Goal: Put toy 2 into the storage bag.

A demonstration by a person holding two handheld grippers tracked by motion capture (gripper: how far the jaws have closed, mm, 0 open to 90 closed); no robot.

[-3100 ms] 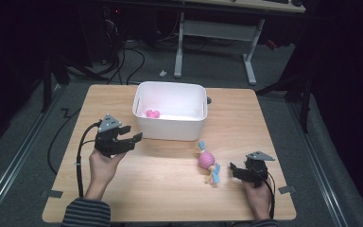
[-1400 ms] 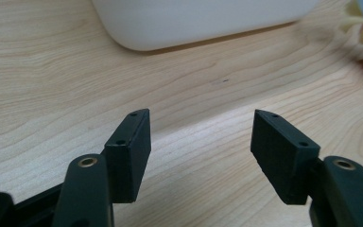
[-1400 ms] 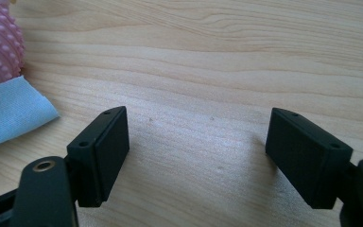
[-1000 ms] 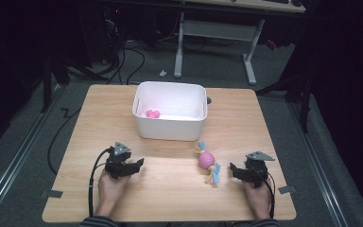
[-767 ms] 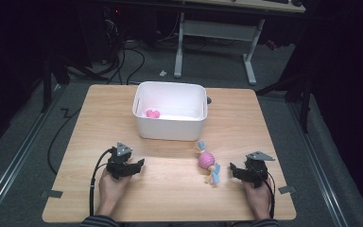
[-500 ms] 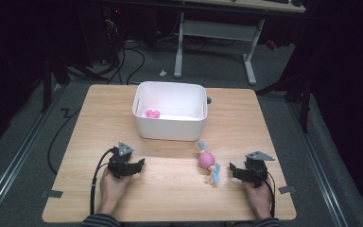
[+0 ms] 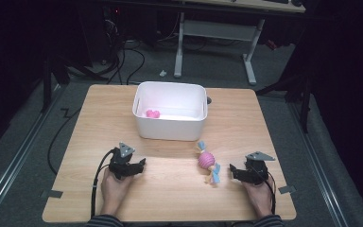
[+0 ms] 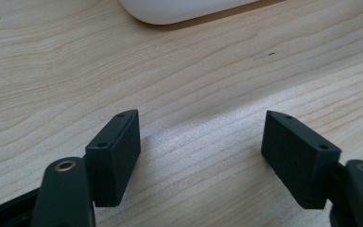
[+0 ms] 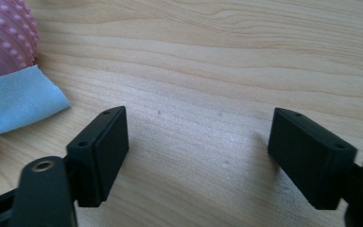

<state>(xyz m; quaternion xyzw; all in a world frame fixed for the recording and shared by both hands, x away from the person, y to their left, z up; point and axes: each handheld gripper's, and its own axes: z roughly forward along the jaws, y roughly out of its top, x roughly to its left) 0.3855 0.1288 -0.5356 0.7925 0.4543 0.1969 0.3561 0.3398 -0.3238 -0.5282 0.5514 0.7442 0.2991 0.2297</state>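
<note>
The right gripper (image 7: 232, 170) rests on the near right of the table (image 7: 274, 142) with its jaws apart and nothing between them; they have just been closing a little, on bare wood as its own view shows. Just off its left lies the pink knobbly toy (image 7: 206, 161) with its blue cloth tail (image 9: 14, 106), close beside the jaws yet not touched by either. The left gripper (image 7: 142, 164) sits at the near left, well apart from the toy, its jaws spread wide and empty, having just been opening. Beyond both, at the middle of the far half, stands the white bin (image 7: 170, 130), and inside it near the left wall lies one small pink thing (image 7: 152, 113). By my judgement the work is roughly half done: one piece is in, one waits outside, and the grasp, lift and drop of the toy are left. Count: two grippers, one bin, one toy on the table, one pink piece in the bin
</note>
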